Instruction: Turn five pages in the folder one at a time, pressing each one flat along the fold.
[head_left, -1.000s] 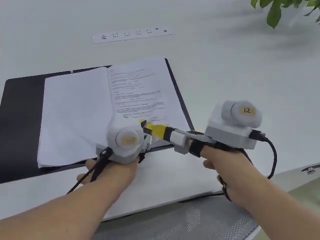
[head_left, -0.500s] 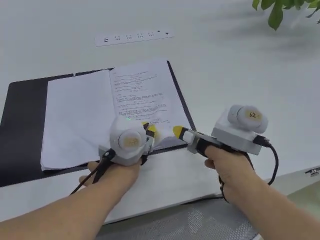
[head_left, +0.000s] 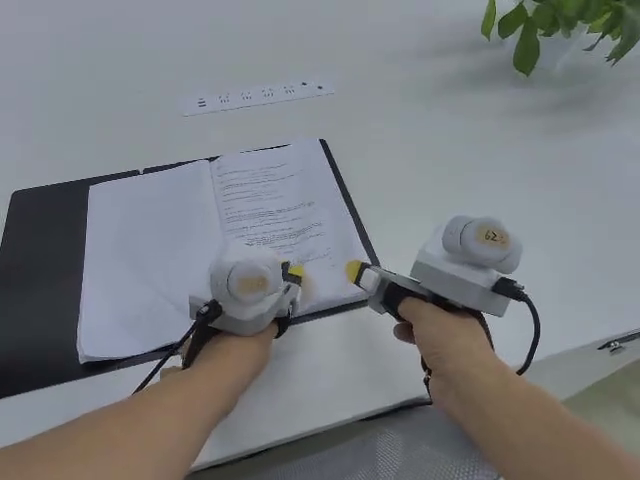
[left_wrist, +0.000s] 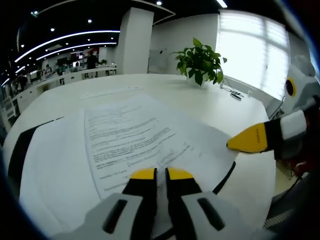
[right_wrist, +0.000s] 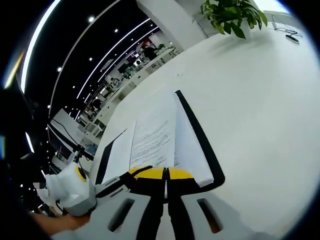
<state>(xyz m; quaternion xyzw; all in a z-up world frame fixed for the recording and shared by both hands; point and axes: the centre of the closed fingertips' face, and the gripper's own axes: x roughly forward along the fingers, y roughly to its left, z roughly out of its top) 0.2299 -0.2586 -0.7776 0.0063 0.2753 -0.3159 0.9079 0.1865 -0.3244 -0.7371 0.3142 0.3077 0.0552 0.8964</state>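
Note:
The black folder (head_left: 40, 250) lies open on the white table, a blank page (head_left: 150, 240) on its left and a printed page (head_left: 270, 200) on its right. My left gripper (head_left: 295, 272) hovers shut over the printed page's near right part; in its own view the yellow tips (left_wrist: 161, 174) sit together above the printed page (left_wrist: 135, 135). My right gripper (head_left: 353, 270) is shut, just right of the left one, off the folder's near right corner. Its tips (right_wrist: 165, 173) close on nothing, with the folder's black edge (right_wrist: 195, 135) ahead.
A white power strip (head_left: 260, 95) lies on the table beyond the folder. A potted plant (head_left: 560, 30) stands at the far right. The table's near edge (head_left: 330, 415) runs under my forearms. A cable (head_left: 530, 335) hangs from the right gripper.
The two grippers' tips were together at the printed page's near right corner; the right gripper has since drawn away to the right, leaving a gap. The pages lie as before.

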